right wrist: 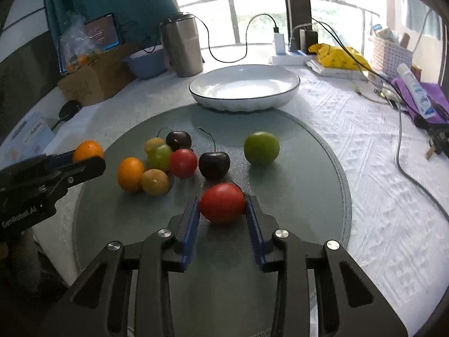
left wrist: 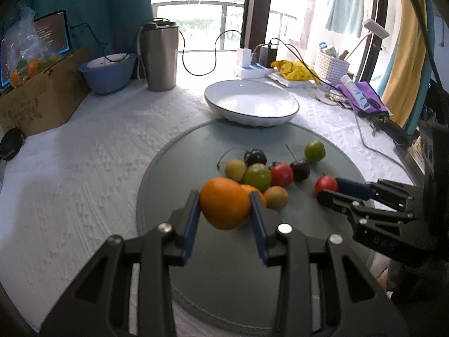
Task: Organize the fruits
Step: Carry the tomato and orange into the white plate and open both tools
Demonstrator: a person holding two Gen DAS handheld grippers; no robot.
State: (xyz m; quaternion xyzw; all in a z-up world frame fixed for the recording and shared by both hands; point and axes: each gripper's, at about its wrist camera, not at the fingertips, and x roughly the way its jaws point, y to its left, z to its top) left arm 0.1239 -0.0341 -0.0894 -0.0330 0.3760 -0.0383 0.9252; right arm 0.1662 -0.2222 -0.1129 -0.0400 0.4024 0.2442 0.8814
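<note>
My left gripper [left wrist: 225, 200] is shut on an orange [left wrist: 226, 202] and holds it above the round grey mat [left wrist: 168, 185]; it also shows in the right wrist view [right wrist: 87, 156]. My right gripper [right wrist: 223, 205] is shut on a red fruit [right wrist: 222, 202], low over the mat [right wrist: 308, 182]; it also shows in the left wrist view [left wrist: 327, 188]. Several small fruits lie in a cluster on the mat: another orange [right wrist: 130, 174], green ones [right wrist: 261, 147], dark cherries [right wrist: 214, 165] and a red one [right wrist: 183, 163]. An empty white bowl [right wrist: 244, 88] stands just beyond the mat.
A steel tumbler [left wrist: 160, 56], a blue bowl [left wrist: 108, 74] and a cardboard box [left wrist: 42, 98] with a bag of fruit stand at the back left. Chargers, cables [right wrist: 401, 151], a yellow bag [right wrist: 339, 54], a white basket [right wrist: 390, 56] and a purple cloth [right wrist: 426, 95] crowd the right side.
</note>
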